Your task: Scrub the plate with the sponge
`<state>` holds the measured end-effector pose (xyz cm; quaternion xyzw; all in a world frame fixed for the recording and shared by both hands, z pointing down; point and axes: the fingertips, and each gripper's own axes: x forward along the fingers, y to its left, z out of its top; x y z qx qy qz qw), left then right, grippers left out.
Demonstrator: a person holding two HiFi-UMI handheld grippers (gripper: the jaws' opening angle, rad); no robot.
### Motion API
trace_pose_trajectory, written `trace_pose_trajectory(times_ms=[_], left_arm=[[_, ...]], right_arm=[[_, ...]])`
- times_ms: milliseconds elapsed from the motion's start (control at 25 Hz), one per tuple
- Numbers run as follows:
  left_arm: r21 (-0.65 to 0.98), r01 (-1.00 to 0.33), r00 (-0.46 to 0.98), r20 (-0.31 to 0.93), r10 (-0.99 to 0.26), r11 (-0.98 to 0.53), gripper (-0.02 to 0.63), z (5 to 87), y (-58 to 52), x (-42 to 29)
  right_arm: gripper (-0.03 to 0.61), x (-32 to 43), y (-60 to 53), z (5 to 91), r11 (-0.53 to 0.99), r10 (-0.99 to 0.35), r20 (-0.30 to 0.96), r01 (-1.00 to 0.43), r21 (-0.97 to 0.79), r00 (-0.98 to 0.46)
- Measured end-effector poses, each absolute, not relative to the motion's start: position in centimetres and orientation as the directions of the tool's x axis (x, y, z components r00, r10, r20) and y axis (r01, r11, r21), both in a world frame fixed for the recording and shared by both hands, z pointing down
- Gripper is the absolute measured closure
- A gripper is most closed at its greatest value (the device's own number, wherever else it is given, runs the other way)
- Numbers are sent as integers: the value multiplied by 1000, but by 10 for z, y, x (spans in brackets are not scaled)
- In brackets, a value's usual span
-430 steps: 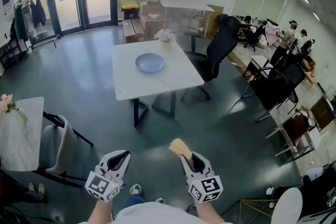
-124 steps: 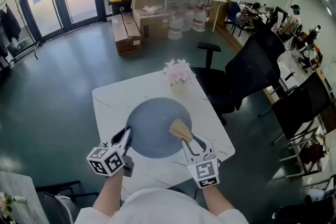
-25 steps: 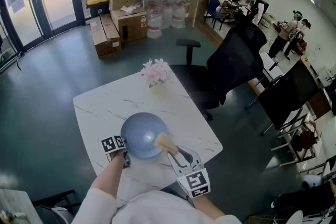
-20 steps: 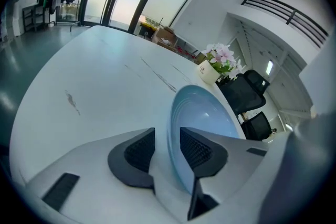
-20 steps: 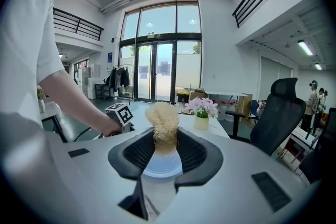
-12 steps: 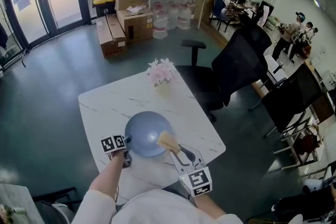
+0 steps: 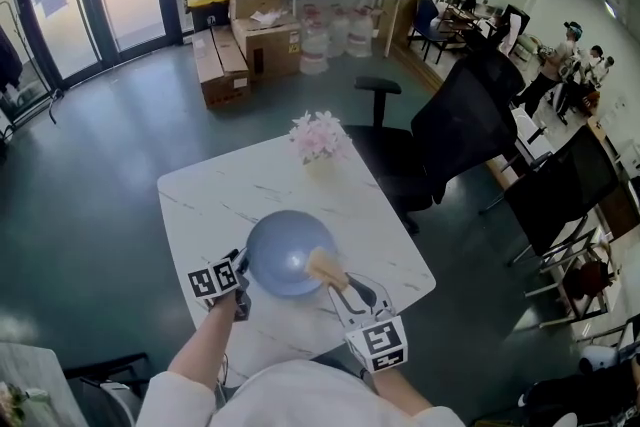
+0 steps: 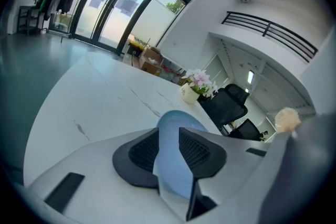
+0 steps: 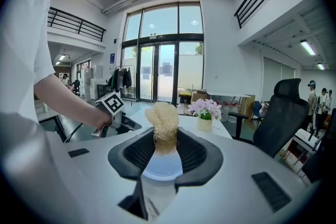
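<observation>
The blue-grey plate (image 7: 285, 250) sits near the front of the white marble table (image 7: 215, 195). My left gripper (image 7: 243, 268) is at its left rim. In the left gripper view the plate (image 8: 178, 119) shows in the gap of the left gripper (image 8: 169, 134); the jaws have just been closing, and the pads do not press on it. My right gripper (image 7: 337, 281) is shut on the tan fibrous sponge (image 7: 323, 265), which is at the plate's right rim. In the right gripper view the sponge (image 9: 164, 120) stands up from the right gripper (image 9: 165, 140), above the plate (image 9: 163, 166).
A small vase of pink flowers (image 7: 318, 137) stands at the table's far edge. A black office chair (image 7: 455, 140) is to the right of the table. Cardboard boxes (image 7: 240, 50) lie on the floor beyond. People sit at desks at the far right (image 7: 570, 65).
The plate looks less steeply tilted than a second ago. My left gripper has shifted a little at its rim. The right gripper with the sponge has stayed put.
</observation>
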<state>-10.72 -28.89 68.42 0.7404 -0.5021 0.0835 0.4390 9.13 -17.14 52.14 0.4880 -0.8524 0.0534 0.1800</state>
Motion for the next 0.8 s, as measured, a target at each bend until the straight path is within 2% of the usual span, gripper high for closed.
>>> trace_pose_trajectory(times_ms=[80, 240, 360, 520, 800], left_arm=[[561, -809, 508, 518, -688, -175, 507, 665, -287, -102], [553, -780, 565, 423, -708, -291, 559, 630, -280, -92], [558, -744, 607, 337, -719, -367, 569, 599, -271, -85], [454, -755, 625, 281, -728, -473, 571, 565, -256, -79], [403, -758, 621, 204, -757, -513, 571, 530, -228, -80]], right_arm=[[439, 91, -172, 522, 517, -813, 358, -852, 83, -459], [439, 89, -172, 522, 518, -813, 356, -851, 81, -461], [439, 88, -173, 521, 518, -813, 353, -852, 78, -462], [439, 86, -173, 521, 518, -814, 348, -852, 75, -465], [439, 85, -170, 519, 512, -818, 344, -856, 73, -461]])
